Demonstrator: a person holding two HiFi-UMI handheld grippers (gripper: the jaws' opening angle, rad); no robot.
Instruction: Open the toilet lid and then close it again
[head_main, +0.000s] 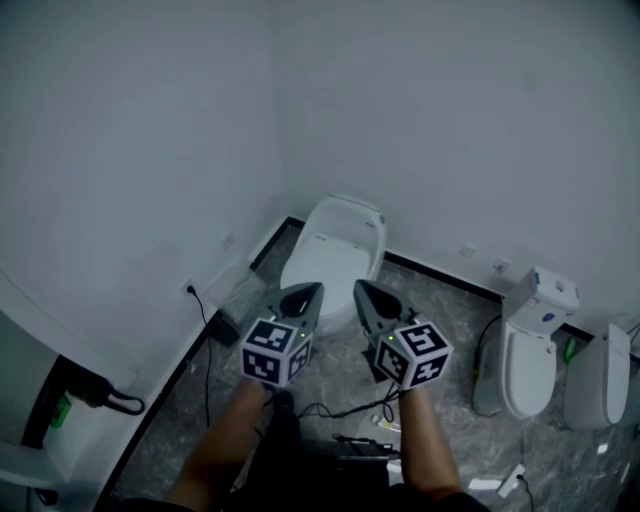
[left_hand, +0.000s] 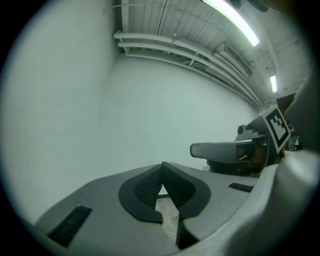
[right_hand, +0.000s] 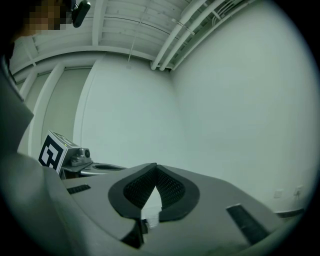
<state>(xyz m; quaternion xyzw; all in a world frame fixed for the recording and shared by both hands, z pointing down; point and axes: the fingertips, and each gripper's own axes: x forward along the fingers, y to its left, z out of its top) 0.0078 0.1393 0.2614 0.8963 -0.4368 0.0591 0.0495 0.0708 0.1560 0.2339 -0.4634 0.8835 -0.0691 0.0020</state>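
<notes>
Looking down from the head view, we find the toilet (head_main: 352, 218) tucked into the corner of the white walls, ahead of and below both grippers. Its long axis runs away from us, from the rounded front rim back toward the wall, leaning slightly to the right. The lid (head_main: 325, 262) lies flat and closed on it. It is smooth, white and oval, with no handle that we can make out, so we judge its front edge to be the place to get under.

The left gripper (head_main: 317, 287) shows right over that front edge, and the right gripper (head_main: 358, 284) shows just off its right side. We judge the left one marginally nearer, though both hang above the lid rather than on it.

Each gripper's own view looks level at bare wall and misses the toilet. There we see the left fingers (left_hand: 150, 186) pressed together at their tips with nothing between them, and the right fingers (right_hand: 172, 187) likewise closed and empty.

A second toilet (head_main: 530, 355) stands well apart on the grey floor (head_main: 450, 320) to the right.
</notes>
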